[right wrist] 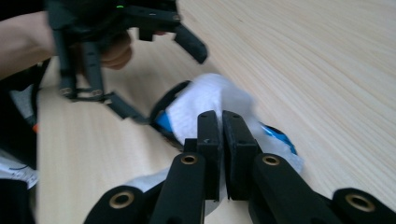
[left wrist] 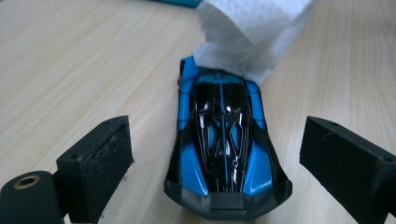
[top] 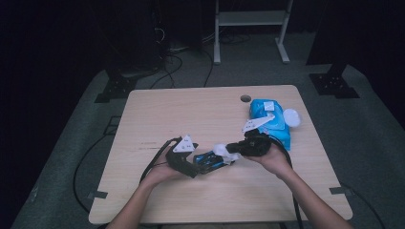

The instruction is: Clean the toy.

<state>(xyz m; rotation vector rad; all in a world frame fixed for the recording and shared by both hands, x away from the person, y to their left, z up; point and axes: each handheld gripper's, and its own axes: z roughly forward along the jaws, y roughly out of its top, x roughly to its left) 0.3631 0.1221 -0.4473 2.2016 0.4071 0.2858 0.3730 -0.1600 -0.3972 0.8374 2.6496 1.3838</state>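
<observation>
**Wiping the toy car while I steady it**

The tabletop (top: 157, 114) spreads wide beyond my two claws, bare on the far side and to my left; its near edge lies close behind my wrists. The blue wipes pack (top: 270, 121) sits just beyond my right claw, near the right edge, so that side is the tighter one.

The blue and black toy car (left wrist: 224, 140) rests flat between the jaws of my left claw (left wrist: 212, 154), which stand released, apart from its flanks on both sides. The car looks light, hard and glossy, so I judge it would skid under a push; closing on its long sides, low near the sills, seems the safest hold.

My right claw (right wrist: 220, 140) is clenched on the white wipe (right wrist: 210, 100), pinching a fold. The wipe is soft and limp and drapes over the car's far end, just ahead of my left claw. It should bunch easily, so light strokes suit it.
</observation>
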